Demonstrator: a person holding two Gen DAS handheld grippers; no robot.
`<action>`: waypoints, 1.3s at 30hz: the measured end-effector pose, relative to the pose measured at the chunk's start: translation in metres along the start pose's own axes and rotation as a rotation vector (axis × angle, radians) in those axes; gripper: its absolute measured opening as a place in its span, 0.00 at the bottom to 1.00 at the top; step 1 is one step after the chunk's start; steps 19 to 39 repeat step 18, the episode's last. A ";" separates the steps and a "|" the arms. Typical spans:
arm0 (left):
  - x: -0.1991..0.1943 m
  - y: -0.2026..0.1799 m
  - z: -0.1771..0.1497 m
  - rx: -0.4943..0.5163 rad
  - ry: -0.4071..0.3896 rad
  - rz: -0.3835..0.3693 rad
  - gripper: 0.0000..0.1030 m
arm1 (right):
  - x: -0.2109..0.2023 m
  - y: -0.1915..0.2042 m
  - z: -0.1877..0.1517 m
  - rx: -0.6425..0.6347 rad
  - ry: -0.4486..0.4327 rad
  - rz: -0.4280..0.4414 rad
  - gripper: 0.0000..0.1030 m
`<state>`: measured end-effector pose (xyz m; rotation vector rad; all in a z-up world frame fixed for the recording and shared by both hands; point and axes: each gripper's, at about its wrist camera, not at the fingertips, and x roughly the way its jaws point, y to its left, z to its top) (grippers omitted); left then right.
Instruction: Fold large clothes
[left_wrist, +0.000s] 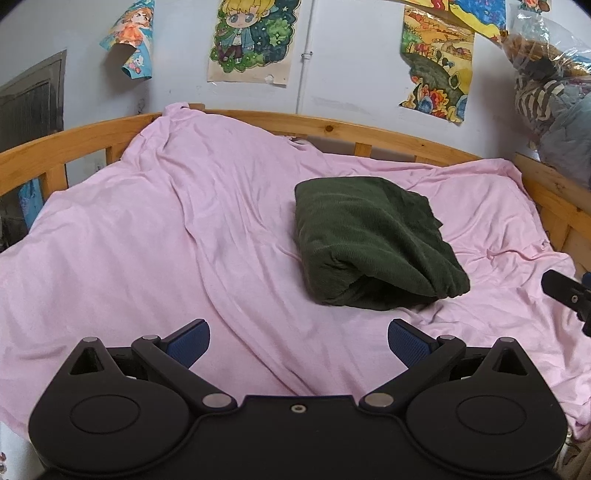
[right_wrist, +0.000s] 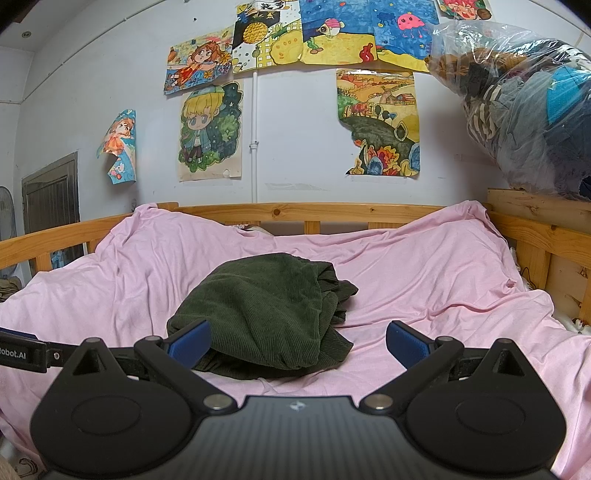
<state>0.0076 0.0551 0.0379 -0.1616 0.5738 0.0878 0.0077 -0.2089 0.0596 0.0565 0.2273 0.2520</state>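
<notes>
A dark green corduroy garment (left_wrist: 373, 240) lies folded into a thick bundle on the pink sheet (left_wrist: 147, 229); it also shows in the right wrist view (right_wrist: 266, 306). My left gripper (left_wrist: 298, 341) is open and empty, hovering over the sheet in front and to the left of the bundle. My right gripper (right_wrist: 298, 341) is open and empty, just in front of the bundle, its left blue pad (right_wrist: 190, 341) overlapping the near edge in view. Part of the right gripper shows at the left wrist view's right edge (left_wrist: 569, 291).
A wooden bed rail (right_wrist: 295, 212) runs around the back and both sides. A clear plastic bag of clothes (right_wrist: 528, 110) sits on the right rail corner. Drawings hang on the wall (right_wrist: 210, 133). A dark door (right_wrist: 51, 192) is at the left.
</notes>
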 end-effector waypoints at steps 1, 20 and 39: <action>0.001 0.000 0.000 0.006 0.000 0.011 0.99 | 0.000 0.000 0.000 0.000 0.000 0.000 1.00; 0.002 -0.002 -0.002 0.021 0.011 0.031 0.99 | 0.000 -0.004 -0.002 -0.006 0.005 0.004 1.00; 0.002 -0.002 -0.002 0.021 0.011 0.031 0.99 | 0.000 -0.004 -0.002 -0.006 0.005 0.004 1.00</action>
